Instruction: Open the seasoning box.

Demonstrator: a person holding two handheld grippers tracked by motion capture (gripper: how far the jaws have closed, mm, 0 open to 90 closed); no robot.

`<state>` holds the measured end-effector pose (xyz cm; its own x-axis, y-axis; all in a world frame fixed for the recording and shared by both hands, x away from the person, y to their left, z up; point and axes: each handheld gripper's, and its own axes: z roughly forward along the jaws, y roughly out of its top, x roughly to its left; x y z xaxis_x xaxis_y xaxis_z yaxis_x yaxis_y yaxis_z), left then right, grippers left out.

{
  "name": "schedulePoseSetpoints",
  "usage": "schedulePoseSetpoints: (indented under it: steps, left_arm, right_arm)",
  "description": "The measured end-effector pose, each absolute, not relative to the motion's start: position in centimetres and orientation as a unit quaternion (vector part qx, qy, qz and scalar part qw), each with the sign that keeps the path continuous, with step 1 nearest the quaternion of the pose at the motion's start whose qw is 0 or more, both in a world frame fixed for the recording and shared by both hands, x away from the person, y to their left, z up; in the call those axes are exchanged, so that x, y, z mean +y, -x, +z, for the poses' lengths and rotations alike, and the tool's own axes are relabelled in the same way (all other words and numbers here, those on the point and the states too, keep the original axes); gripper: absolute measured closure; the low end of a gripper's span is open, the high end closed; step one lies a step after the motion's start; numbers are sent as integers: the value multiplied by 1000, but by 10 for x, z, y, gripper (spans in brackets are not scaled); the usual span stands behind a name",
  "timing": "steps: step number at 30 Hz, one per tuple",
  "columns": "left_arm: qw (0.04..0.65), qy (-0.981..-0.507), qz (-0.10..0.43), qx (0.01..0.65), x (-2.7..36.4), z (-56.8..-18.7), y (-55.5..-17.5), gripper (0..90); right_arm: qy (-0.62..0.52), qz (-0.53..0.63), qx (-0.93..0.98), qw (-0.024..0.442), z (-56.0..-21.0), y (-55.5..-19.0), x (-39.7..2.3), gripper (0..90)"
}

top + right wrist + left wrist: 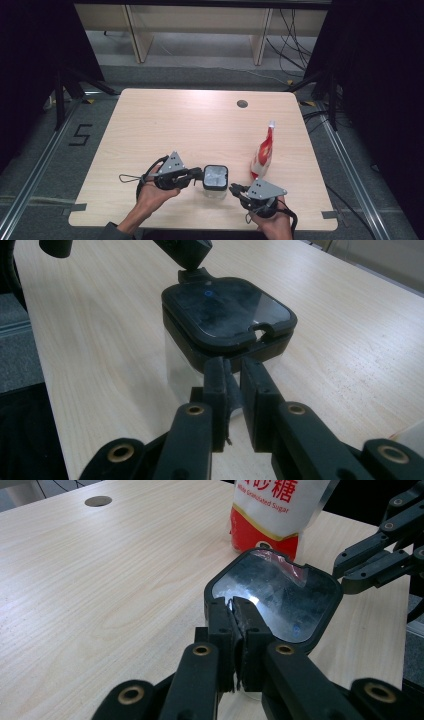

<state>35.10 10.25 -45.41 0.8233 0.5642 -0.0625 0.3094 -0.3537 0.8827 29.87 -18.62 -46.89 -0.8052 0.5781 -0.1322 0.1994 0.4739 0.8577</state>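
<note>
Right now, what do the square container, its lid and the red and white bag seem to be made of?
Container: clear, probably plastic; the table shows through. Lid: glossy black frame with a clear window, likely plastic. Bag: shiny printed plastic film, it seems, reflecting light.

Sugar bag (280, 510) top cut off

Counter (165, 120): pale wood-grain laminate, smooth, matt. Jar (185, 365): clear plastic walls; lid (227, 310) black plastic rim round a glossy, dusty see-through pane. Sugar pouch (280, 510), near the counter's right edge: glossy plastic film, red and white. Left tongs (234, 620) and right tongs (231, 377): matt black plastic, brass-coloured rivets.
</note>
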Motion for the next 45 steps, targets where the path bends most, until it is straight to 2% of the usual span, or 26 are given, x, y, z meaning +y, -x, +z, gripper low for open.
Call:
schedulePoseSetpoints:
  steps: [12,35,37,38,42,45]
  left_arm:
    - [503,-811,128,271,102,-455,-350,863]
    - [503,-808,133,275,101,-456,-348,862]
    - [506,-811,135,261,102,-456,-349,839]
    - [508,-811,139,254,103,-457,-350,790]
    - [523,-804,139,246,109,-458,-350,724]
    - [540,-793,137,247,119,-457,-350,640]
  right_arm:
    - [-231,458,833,207,-469,-302,-184,868]
    - [-232,464,829,209,-467,-304,-178,869]
    - [-231,466,828,207,-466,-304,-178,869]
    - [-228,466,829,209,-465,-304,-177,868]
    - [-227,469,828,210,-465,-304,-177,869]
    - [-228,472,826,209,-465,-304,-177,868]
